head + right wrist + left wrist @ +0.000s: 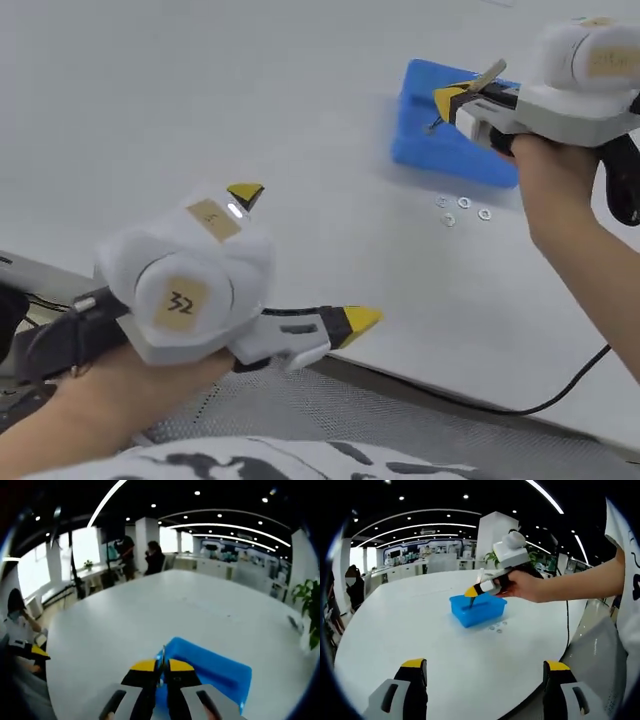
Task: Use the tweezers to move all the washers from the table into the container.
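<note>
A blue container [440, 150] stands on the white table, with several small metal washers [463, 208] lying loose just in front of it. My right gripper [447, 101] is shut on the tweezers [488, 74], whose tips point down over the container's near left corner. In the right gripper view the tweezers [163, 656] stand between the shut yellow-tipped jaws, above the container [212, 674]. My left gripper [303, 256] is open and holds nothing, near the table's front edge. The left gripper view shows the container [479, 611], washers [497, 627] and right gripper [473, 591] ahead.
A black cable [520, 405] runs over the table's near right edge. The white table [200, 100] stretches wide to the left and behind the container. People stand at desks [135, 555] far beyond the table.
</note>
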